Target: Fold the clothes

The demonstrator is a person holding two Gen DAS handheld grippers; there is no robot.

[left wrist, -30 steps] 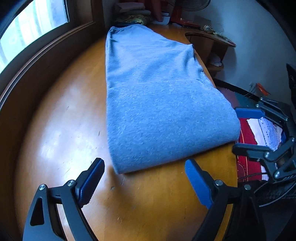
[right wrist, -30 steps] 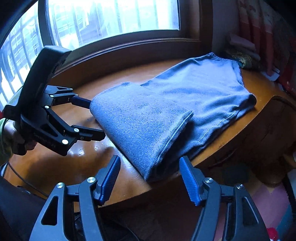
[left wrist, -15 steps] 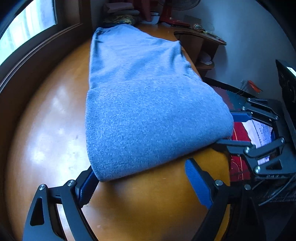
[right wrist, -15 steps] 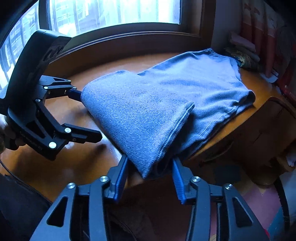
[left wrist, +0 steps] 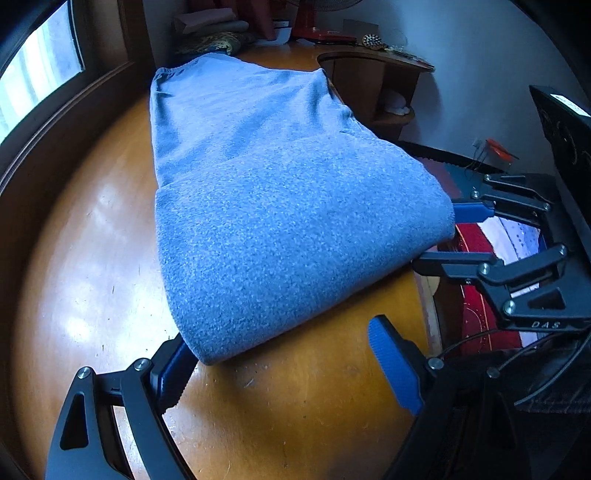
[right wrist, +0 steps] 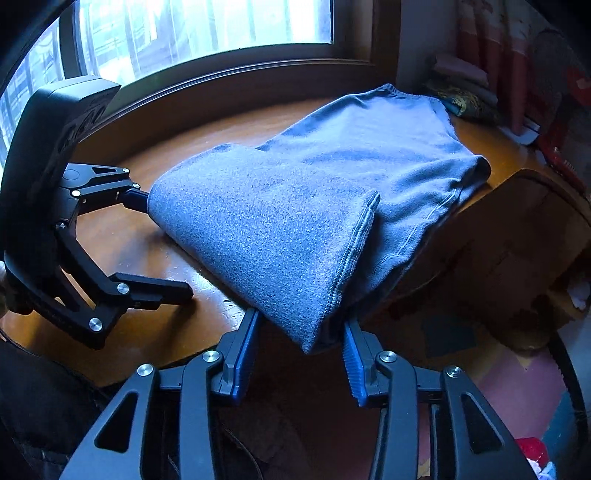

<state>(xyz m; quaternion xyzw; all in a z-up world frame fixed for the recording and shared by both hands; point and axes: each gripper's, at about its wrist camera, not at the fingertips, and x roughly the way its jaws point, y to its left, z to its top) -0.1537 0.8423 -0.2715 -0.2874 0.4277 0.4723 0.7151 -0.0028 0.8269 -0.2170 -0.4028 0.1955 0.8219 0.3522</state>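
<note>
A blue garment [left wrist: 277,229] lies lengthwise on the round wooden table [left wrist: 92,258], its near part folded back into a thick double layer. My left gripper [left wrist: 280,347] stands wide open at the near left corner. Its left finger touches that corner's edge, and its right finger is apart from the cloth. In the right wrist view the garment [right wrist: 277,229] has its near right corner hanging over the table edge. My right gripper [right wrist: 300,325] is shut on that corner, a pad on each side. The left gripper [right wrist: 162,245] shows there too, and the right gripper [left wrist: 437,238] in the left wrist view.
A window [right wrist: 184,33] with a dark wooden frame runs along the far side. Folded cloths [left wrist: 210,27] and small items crowd the table's far end. A wooden shelf unit [left wrist: 376,74] stands beside the table, and a red patterned cloth [left wrist: 476,251] lies below its edge.
Both grippers moved in to the garment's near corners. The right jaws narrowed onto the right corner. The left finger reached the left corner while staying wide.
</note>
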